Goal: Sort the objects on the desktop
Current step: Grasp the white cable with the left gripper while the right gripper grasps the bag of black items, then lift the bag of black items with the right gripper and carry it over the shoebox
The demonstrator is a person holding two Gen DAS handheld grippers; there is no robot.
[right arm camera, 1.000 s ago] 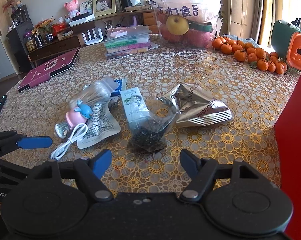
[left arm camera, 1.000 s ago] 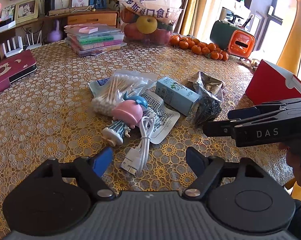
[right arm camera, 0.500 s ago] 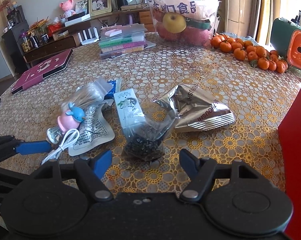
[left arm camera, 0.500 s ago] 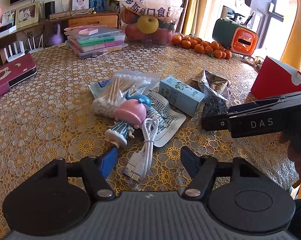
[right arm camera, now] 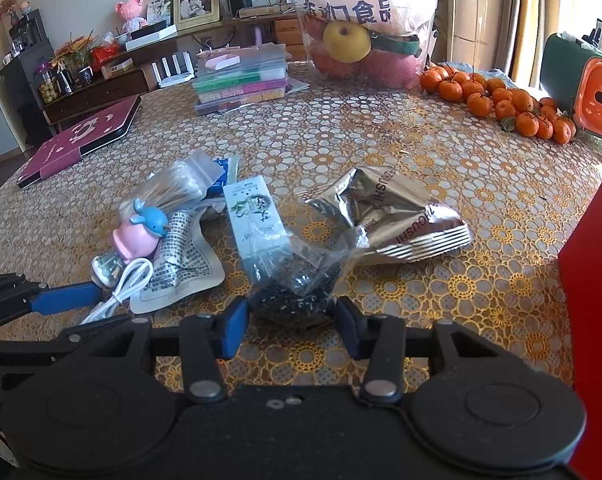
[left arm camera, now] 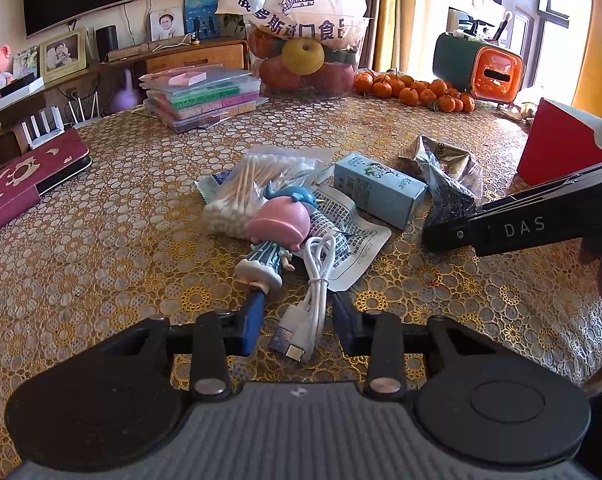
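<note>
Jaws closing: cable (left arm camera: 315,288), screw bag (right arm camera: 297,280).

Both views sit low on a hand-held gripper, looking forward and downward over the table (left arm camera: 101,240) from close range. The left wrist view faces the white cable (left arm camera: 313,280) at its fingers; the right wrist view faces the clear bag of dark bits (right arm camera: 297,276). Both share the central clutter, including the pink figurine (right arm camera: 137,236).

Both grippers, left (left arm camera: 297,320) & right (right arm camera: 292,326), angled down, jaws just closing, part-open.
</note>
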